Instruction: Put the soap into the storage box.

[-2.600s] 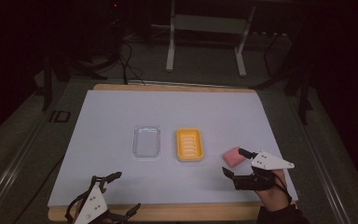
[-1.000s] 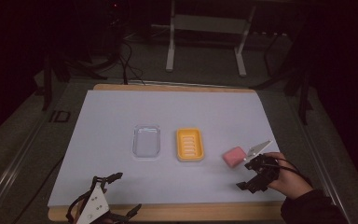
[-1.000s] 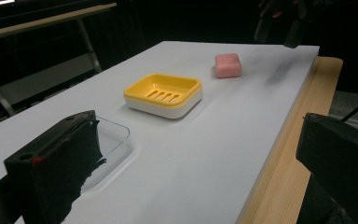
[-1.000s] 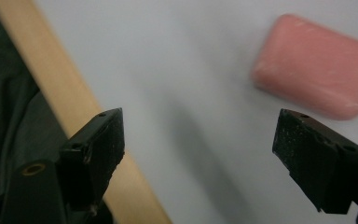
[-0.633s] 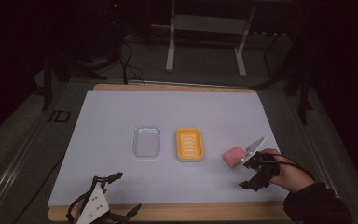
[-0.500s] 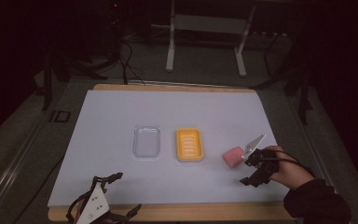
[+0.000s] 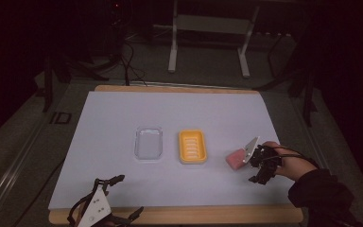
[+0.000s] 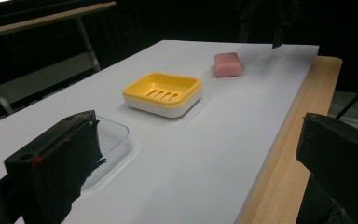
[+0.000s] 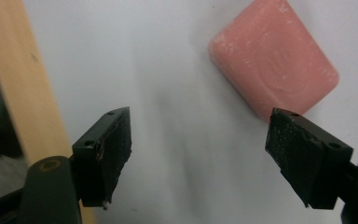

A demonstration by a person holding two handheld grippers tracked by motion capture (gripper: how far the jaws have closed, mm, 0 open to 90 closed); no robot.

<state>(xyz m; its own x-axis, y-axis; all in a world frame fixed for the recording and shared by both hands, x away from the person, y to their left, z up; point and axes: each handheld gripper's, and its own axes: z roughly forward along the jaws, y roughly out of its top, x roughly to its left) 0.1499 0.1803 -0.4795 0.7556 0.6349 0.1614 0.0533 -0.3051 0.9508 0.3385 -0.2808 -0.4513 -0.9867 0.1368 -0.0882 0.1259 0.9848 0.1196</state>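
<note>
I'm lining up on the soap (image 9: 274, 65), which lies on the desk (image 7: 123, 123) right of the yellow dish (image 7: 192, 146). My right hand-held gripper (image 9: 214, 158), just narrowed, stands spread and empty beside it; next I must straddle and pinch.

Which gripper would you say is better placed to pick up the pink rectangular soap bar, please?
The right gripper. It is beside the pink rectangular soap bar, jaws apart, one jaw at the bar's edge. The left gripper sits at the table's near left edge, beyond the clear tray and yellow soap dish.
</note>
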